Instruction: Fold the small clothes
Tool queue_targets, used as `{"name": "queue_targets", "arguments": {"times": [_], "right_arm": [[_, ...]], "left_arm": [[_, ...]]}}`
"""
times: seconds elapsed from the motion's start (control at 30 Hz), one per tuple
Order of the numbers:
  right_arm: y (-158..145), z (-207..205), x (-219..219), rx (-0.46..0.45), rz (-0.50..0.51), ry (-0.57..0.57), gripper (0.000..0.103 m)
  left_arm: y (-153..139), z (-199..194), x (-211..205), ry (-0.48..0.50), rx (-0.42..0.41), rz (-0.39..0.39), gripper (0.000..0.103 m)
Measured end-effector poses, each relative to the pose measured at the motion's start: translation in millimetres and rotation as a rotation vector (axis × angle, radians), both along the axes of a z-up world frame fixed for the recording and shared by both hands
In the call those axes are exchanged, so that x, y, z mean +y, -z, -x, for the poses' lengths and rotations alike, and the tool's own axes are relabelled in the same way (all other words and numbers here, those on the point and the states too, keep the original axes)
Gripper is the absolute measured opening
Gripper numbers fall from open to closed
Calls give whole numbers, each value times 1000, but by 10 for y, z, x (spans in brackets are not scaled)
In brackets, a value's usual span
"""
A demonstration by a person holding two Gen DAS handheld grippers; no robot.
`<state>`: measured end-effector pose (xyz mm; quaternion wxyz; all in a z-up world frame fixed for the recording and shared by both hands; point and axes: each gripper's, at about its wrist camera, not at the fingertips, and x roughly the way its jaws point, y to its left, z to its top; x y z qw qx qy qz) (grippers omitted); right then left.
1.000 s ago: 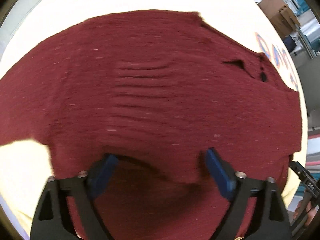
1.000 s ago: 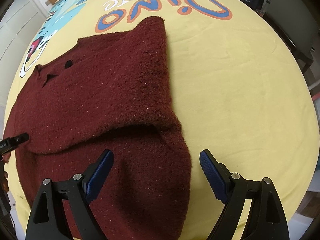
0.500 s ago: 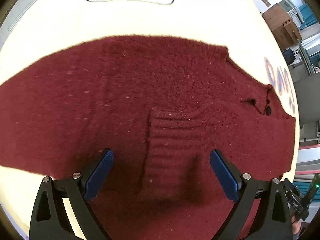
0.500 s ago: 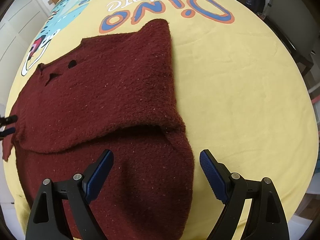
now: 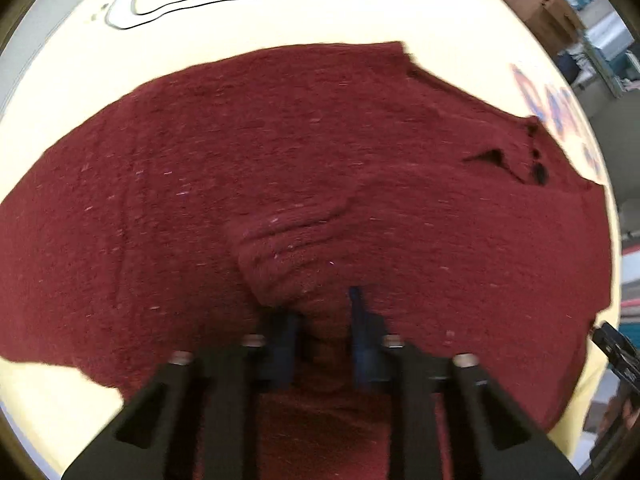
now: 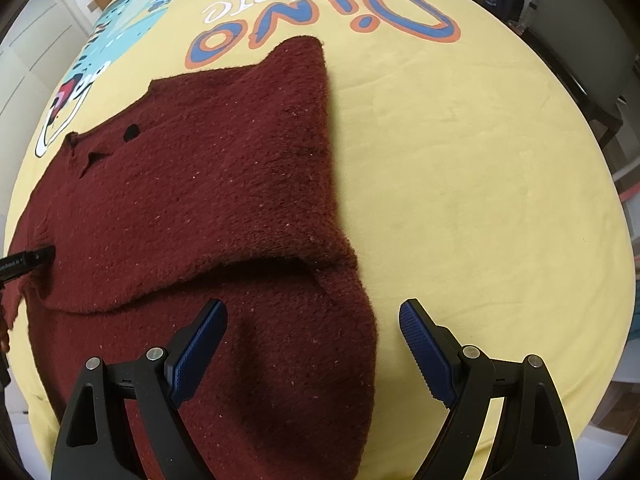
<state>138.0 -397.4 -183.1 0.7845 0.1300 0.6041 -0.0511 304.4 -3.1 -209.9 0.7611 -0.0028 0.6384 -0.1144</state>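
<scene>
My left gripper (image 5: 324, 320) points steeply down onto the dark red knitted sweater (image 5: 280, 168); its jaws have just been closing and now pinch a raised fold of the ribbed knit (image 5: 288, 248) between the blue pads, the wool bunched up in a ridge running from the pads toward 11 o'clock. The left wrist view is blurred, so I cannot tell how much cloth lies between the pads. The sweater lies spread over a yellow printed cloth (image 5: 340, 12) that covers the table, filling most of that view, with its neck opening (image 5: 500, 158) out at 2 o'clock. My right gripper (image 6: 314, 344) hangs over the sweater's near right side with its jaws wide apart and clamped on nothing: the left pad is above the knit, the right pad above bare yellow cloth, and the sweater's rounded edge (image 6: 370, 320) runs between them. In the right wrist view one sleeve (image 6: 296, 128) is folded across the body, its tip at 12 o'clock just below the orange and blue "Dino" lettering (image 6: 332, 20). At 9 o'clock the tip of my left gripper shows on the knit at the sweater's left edge.
</scene>
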Motion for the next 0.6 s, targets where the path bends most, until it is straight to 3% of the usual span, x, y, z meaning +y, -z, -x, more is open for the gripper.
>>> {"name": "queue_targets", "arguments": {"times": [0.13, 0.37, 0.47, 0.6], "right_arm": [[-27, 3, -17, -2, 7, 1, 89], [-199, -101, -91, -43, 14, 6, 89], [-226, -338, -134, -75, 16, 6, 89], [-40, -701, -151, -33, -27, -16, 89]], "left_arm": [[-138, -10, -189, 60, -64, -43, 10], [-685, -124, -179, 80, -245, -97, 10], [-622, -13, -42, 70, -236, -121, 10], [-359, 55, 335, 46, -196, -141, 10]]}}
